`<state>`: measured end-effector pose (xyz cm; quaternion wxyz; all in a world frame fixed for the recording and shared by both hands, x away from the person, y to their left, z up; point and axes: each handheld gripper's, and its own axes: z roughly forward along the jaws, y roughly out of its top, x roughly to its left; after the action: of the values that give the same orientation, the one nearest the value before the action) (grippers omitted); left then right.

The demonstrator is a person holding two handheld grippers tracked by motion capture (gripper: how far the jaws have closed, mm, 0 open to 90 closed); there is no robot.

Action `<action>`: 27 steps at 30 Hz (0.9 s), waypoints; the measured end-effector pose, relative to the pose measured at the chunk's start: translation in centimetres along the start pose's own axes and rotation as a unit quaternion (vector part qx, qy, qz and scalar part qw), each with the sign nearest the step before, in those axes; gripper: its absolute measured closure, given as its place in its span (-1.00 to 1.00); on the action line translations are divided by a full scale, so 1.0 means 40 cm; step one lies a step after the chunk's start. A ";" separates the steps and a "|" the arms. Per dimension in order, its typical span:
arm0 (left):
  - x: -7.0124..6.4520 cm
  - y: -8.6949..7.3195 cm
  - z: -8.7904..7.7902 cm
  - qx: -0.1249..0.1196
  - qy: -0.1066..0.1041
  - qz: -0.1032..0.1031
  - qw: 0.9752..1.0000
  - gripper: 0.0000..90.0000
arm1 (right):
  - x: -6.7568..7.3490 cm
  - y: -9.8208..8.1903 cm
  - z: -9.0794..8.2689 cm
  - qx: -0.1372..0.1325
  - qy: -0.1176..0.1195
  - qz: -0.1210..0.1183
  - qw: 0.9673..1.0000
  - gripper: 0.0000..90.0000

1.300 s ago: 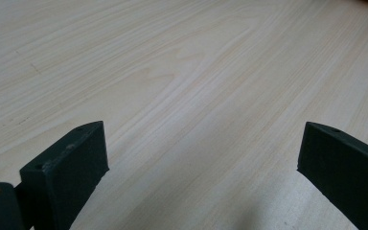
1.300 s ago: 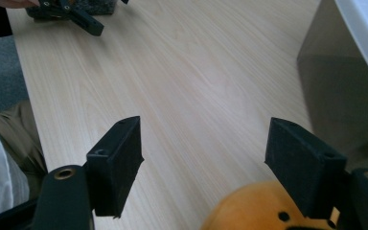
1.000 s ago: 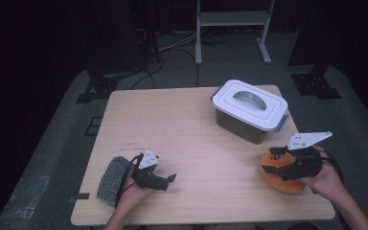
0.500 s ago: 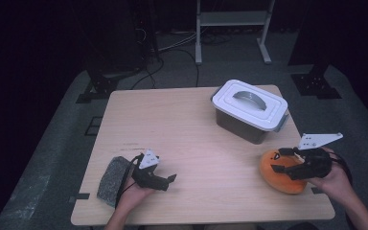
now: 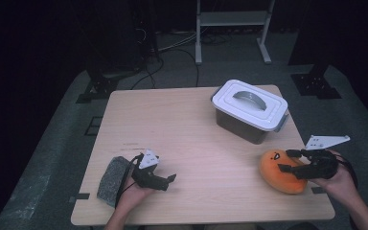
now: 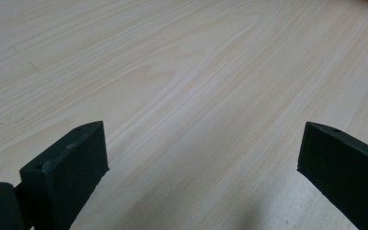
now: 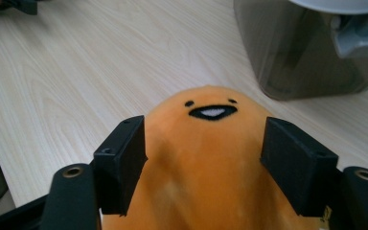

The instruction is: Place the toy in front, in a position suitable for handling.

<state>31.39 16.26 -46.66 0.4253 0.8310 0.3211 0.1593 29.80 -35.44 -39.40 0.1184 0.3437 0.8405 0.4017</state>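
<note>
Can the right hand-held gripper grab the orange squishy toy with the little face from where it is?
Probably yes. The right hand-held gripper already has its jaws on either side of the orange plush toy, closing in, with nothing in between. Whether the pads press yet is hard to tell.

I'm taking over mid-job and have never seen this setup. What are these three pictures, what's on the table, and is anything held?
No robot arm here: a person holds a two-fingered gripper in each hand. The high view looks down on the table from above the person's side. The other two come from cameras riding on each gripper, looking along its black fingers.

On the table sit a grey box with a white lid, an orange plush with a little face, and a grey sponge by the left hand.

The left gripper is open over bare wood. The right gripper straddles the plush; its fingers have just been closing and stand at the plush's sides, but whether they press on it I can't tell.
</note>
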 end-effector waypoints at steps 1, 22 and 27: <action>0.000 0.000 0.000 0.001 0.000 0.000 1.000 -0.95 | -0.001 -0.004 0.001 0.001 -0.001 0.003 1.000 -0.29; -0.002 0.001 0.000 -0.002 0.000 0.001 1.000 -0.95 | 0.033 -0.060 0.055 0.013 0.005 0.007 1.000 0.27; -0.002 0.001 -0.001 -0.002 0.001 0.001 1.000 -0.95 | 0.039 -0.056 0.055 0.024 -0.003 0.003 1.000 0.44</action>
<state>31.33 16.21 -46.59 0.4267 0.8302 0.3206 0.1609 28.62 -34.07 -42.43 0.1113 0.3504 0.8483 0.3810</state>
